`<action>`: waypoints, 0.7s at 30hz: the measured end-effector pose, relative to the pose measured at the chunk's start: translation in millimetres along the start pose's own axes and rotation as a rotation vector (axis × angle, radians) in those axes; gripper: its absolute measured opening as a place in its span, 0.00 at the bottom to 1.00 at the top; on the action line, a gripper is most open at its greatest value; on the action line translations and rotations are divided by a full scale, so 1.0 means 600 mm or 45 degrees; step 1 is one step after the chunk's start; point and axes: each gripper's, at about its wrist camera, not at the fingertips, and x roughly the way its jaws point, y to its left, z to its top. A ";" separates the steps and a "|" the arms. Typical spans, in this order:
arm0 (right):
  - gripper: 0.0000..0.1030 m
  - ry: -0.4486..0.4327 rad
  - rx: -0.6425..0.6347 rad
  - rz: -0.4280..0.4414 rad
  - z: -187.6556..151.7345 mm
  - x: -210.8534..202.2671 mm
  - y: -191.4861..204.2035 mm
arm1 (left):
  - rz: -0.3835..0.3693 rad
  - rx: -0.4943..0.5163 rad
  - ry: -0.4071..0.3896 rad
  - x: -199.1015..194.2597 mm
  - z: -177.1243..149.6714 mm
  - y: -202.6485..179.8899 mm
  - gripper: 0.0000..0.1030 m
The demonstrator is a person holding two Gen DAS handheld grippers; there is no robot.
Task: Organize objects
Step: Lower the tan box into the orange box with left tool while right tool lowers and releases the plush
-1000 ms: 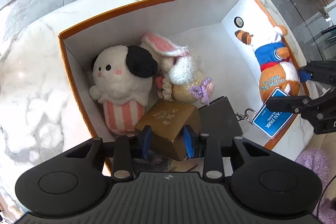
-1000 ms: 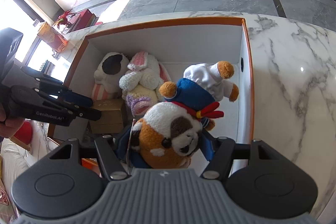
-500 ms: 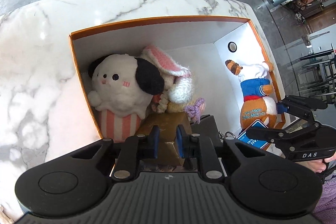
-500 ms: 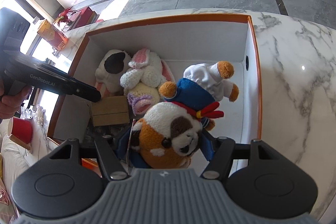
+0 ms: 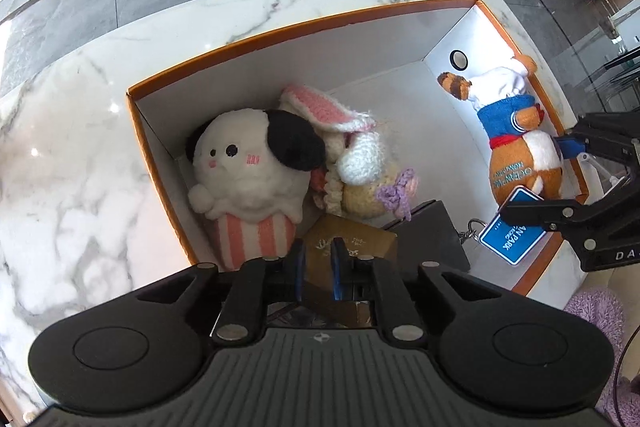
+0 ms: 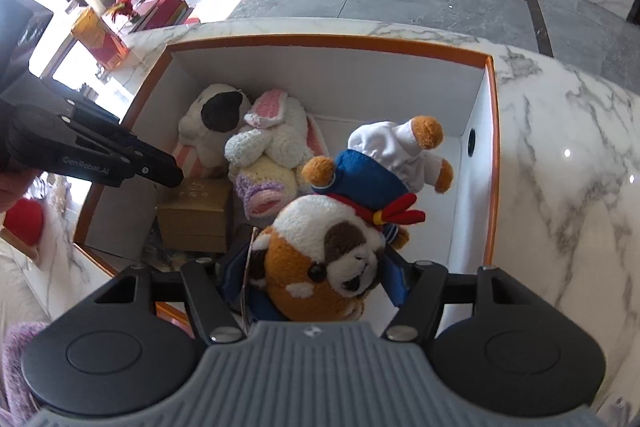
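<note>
My right gripper [image 6: 316,267] is shut on a red panda plush [image 6: 320,251] in a blue and white sailor suit. It holds the plush head up over the right side of an orange-rimmed white box [image 6: 320,41]. In the left wrist view the same plush [image 5: 520,163] hangs by the box's right wall, a blue tag [image 5: 508,235] dangling from it. My left gripper [image 5: 317,251] hovers above a gold carton [image 5: 360,239] in the box's near left corner. Its jaws are drawn together to a narrow gap with nothing between them.
A white dog plush in a striped cup [image 5: 248,163] and a knitted bunny [image 5: 360,155] fill the box's far left. A dark flat box [image 5: 432,227] lies beside the gold carton. The box floor [image 5: 420,115] is bare at the far right. All stands on a marble counter [image 5: 80,155].
The left gripper's jaws have come together, from straddling the gold carton to a narrow gap above it. The right gripper still holds the panda plush, rolled slightly.
</note>
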 end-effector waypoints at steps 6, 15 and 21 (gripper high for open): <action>0.66 0.083 -0.256 -0.074 0.042 0.037 0.007 | 0.007 0.017 -0.012 -0.007 -0.008 -0.011 0.34; 0.66 0.228 -0.551 -0.226 0.075 0.132 0.042 | 0.029 0.058 0.010 -0.023 -0.033 -0.036 0.58; 0.68 0.231 -0.624 -0.209 0.076 0.172 0.057 | 0.015 0.077 0.028 -0.018 -0.050 -0.042 0.63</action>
